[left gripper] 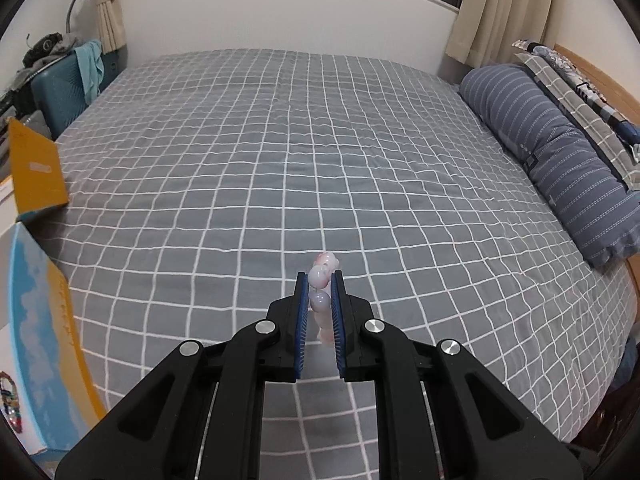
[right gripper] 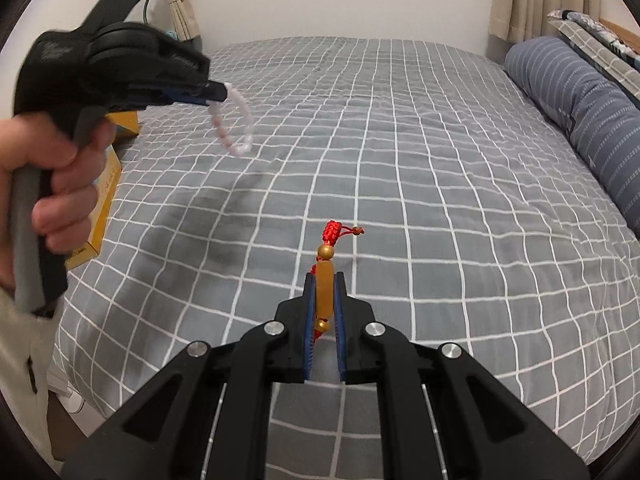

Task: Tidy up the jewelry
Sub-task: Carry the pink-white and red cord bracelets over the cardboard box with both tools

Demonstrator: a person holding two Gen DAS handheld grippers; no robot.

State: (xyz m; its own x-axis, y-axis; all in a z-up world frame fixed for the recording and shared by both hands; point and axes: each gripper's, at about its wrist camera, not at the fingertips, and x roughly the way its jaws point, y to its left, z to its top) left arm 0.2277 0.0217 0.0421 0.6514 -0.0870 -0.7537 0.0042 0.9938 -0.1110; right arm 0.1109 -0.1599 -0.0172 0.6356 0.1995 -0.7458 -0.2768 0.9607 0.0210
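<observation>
The left gripper (left gripper: 320, 280) has its jaws nearly closed on a pale bead bracelet (left gripper: 323, 276), pinched at one part of the loop. In the right wrist view that bracelet hangs free from the jaw tips, its loop drooping down and to the right above the bed (right gripper: 400, 160), not touching it. In the left wrist view the loop is seen edge-on, its long axis running forward along the fingers.

The right gripper (right gripper: 323, 280) is closed on a red cord bracelet (right gripper: 325, 280) — the jaws clamp a long amber tube bead whose long axis points straight forward. A round gold bead sits at each end of the tube, and the red knot sticks out beyond the tips, held above the bed.

Two bracelets are held, one per gripper. A third, multicoloured bracelet (left gripper: 10, 404) lies in the box (left gripper: 44, 320) at the left edge of the bed; its other contents are cut off.

The bed has a grey cover with a white grid. A long blue striped pillow (left gripper: 560, 152) lies along its right side. Behind it are a white wall, beige curtains (left gripper: 500, 8) and a window — a teal suitcase (left gripper: 56, 92) stands at the far left.
</observation>
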